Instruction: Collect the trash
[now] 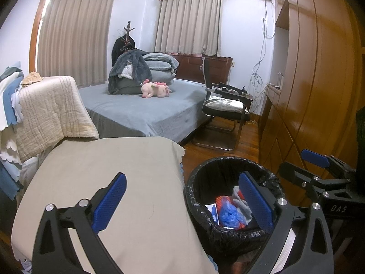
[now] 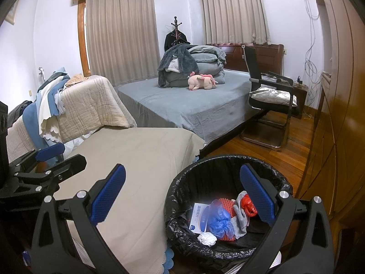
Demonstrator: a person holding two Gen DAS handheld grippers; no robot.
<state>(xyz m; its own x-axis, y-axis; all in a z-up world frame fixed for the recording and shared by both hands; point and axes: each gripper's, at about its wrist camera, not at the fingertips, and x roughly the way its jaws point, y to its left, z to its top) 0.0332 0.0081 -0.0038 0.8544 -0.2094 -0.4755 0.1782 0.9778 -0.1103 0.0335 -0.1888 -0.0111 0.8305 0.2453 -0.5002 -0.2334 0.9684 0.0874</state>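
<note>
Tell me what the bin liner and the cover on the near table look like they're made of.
Bin liner: thin black plastic film, glossy and crinkled. Table cover: beige woven cloth, matte, it seems, with a scalloped edge.

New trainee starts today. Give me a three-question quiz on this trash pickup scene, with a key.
1. True or false: the left gripper is holding a piece of trash.
2. Which lies in the black-lined trash bin? A) blue plastic bag B) pink plush toy C) pillow
3. What covers the table beside the bin?

Key:
1. False; both grippers, the right gripper included, are open and hold nothing.
2. A, the blue plastic bag.
3. A beige cloth.
</note>
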